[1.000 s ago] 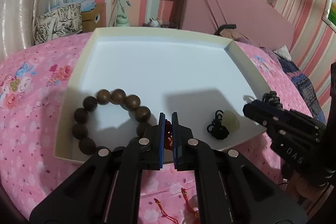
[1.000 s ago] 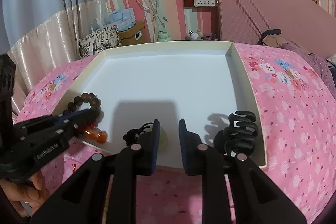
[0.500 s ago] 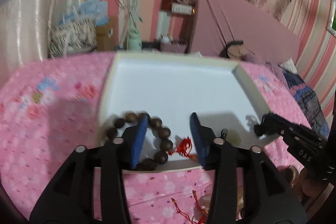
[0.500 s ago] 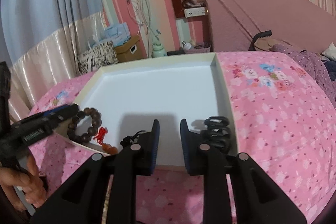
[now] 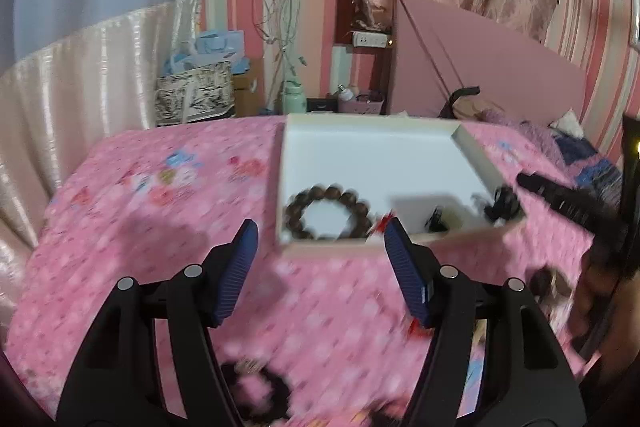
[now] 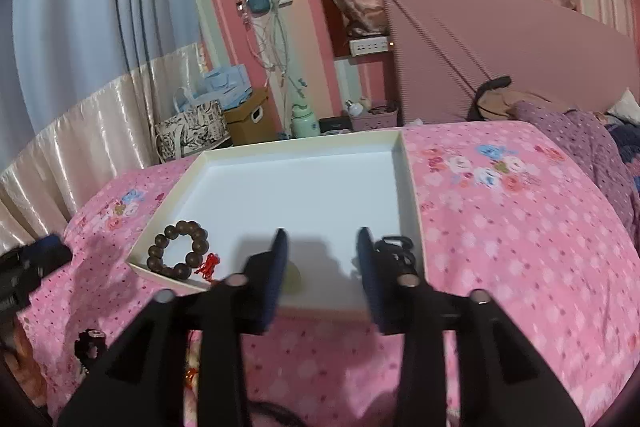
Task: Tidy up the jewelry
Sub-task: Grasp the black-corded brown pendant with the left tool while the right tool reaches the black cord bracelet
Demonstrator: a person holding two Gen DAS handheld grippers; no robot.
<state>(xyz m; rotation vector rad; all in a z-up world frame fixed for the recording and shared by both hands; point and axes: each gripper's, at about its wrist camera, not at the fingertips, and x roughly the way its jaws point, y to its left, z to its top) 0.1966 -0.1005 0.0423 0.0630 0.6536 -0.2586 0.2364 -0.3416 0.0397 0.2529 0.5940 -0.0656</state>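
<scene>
Left wrist view: left gripper has pulled back from white tray, jaws opening, nothing between. Bead bracelet with red tassel now lies ahead, inside tray's near corner. Beads likely hard, smooth, light; loop limp. Best pinched across single bead.

Right wrist view: right gripper also retreated, jaws opening, empty. Black hair claw just beyond right finger, in tray; rigid, springy.
</scene>
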